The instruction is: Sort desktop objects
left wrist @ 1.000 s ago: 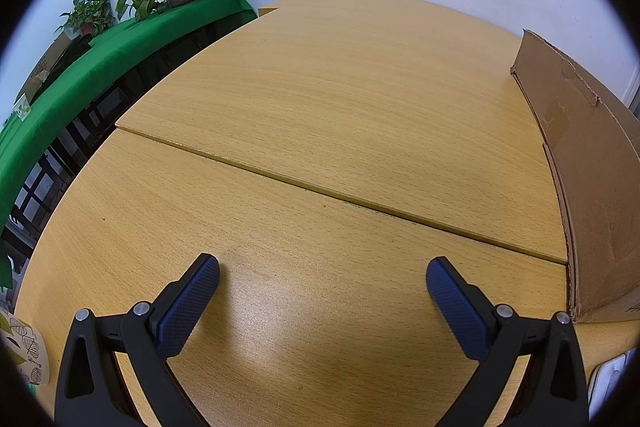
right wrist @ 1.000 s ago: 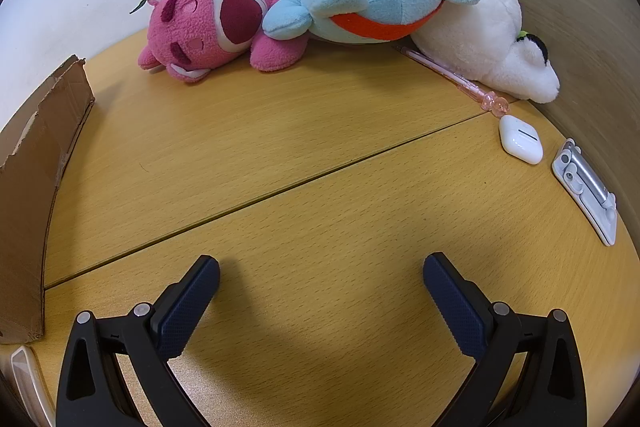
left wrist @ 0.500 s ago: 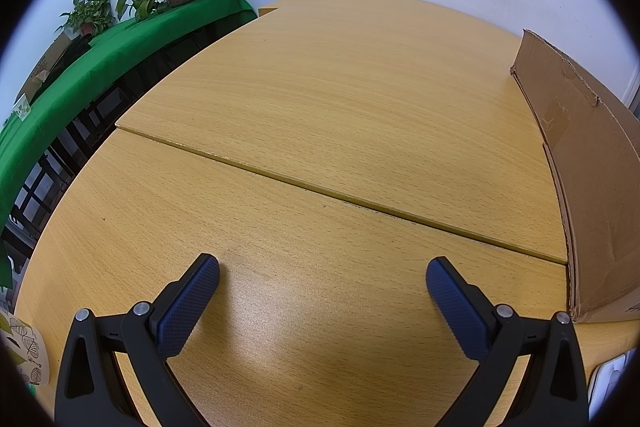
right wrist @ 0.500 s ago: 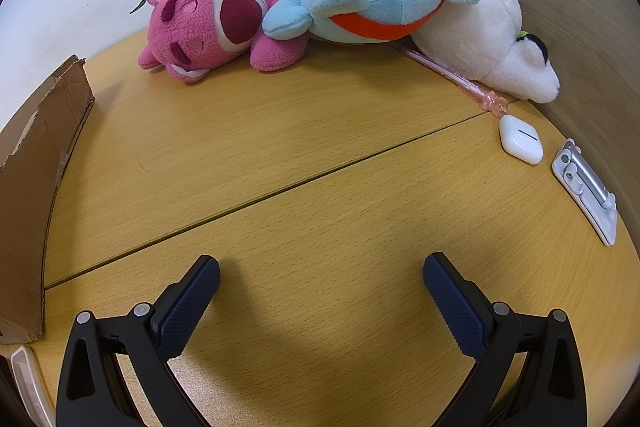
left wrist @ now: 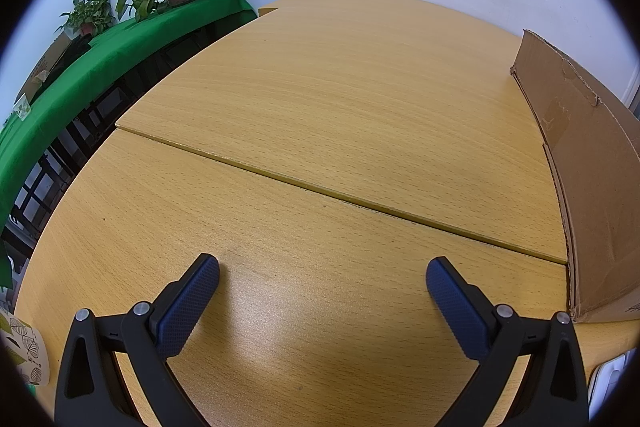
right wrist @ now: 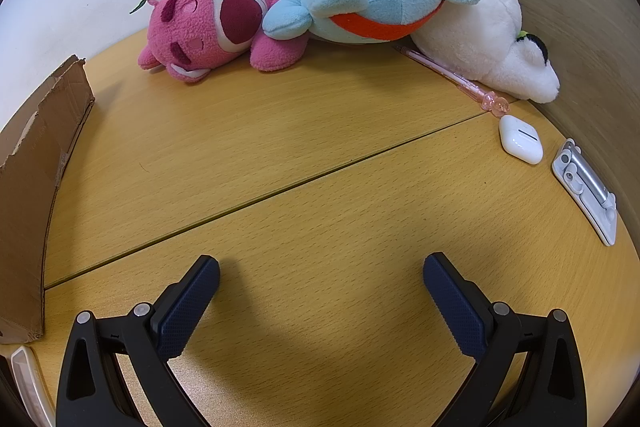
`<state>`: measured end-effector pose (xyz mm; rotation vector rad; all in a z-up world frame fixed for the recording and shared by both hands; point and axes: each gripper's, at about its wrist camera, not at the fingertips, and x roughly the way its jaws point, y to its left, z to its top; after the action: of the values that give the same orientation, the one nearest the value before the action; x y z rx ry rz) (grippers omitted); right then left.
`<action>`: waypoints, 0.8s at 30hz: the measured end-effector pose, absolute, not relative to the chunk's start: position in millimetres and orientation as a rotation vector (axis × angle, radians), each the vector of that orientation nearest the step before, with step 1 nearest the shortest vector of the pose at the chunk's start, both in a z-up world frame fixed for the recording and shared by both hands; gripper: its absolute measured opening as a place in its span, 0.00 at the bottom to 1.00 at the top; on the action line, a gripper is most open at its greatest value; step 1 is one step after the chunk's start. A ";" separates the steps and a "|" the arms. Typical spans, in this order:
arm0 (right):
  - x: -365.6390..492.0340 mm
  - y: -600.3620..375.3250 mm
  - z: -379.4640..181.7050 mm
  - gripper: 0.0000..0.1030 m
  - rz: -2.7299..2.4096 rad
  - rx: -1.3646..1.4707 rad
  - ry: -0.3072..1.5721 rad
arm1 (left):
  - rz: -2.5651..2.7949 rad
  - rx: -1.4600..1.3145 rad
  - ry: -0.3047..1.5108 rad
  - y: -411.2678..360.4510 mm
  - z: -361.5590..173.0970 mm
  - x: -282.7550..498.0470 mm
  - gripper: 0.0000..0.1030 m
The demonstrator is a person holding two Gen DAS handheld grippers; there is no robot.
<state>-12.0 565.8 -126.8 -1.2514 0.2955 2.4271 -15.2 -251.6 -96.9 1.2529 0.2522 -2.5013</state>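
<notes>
Right wrist view suggests sorting has barely begun: both grippers' jaws gape empty, with plush toys (right wrist: 320, 11), pen (right wrist: 452, 75) and earbud case (right wrist: 520, 139) lying well ahead of them on the desk (right wrist: 280, 147).

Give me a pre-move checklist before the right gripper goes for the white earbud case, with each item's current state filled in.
1. Right gripper open and holding nothing: ok.
2. Left gripper open and holding nothing: ok.
3. White earbud case in view, lying flat on the wooden table: ok.
4. Space around the case: not ok; the pink pen tip almost touches it, and the silver phone stand lies close on its right.
5. Path from gripper to case free of objects: ok.
6. Cardboard box open and able to take items: cannot tell; only its outer wall shows.
</notes>
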 end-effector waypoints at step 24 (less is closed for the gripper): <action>-11.7 565.6 -126.8 1.00 2.425 -1.251 0.297 | -2.772 0.962 0.064 -164.6 -3.5 93.6 1.00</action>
<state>-11.7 565.6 -126.8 -1.2508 0.2968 2.4248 93.6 -164.6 -3.5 0.9625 0.0637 -2.7722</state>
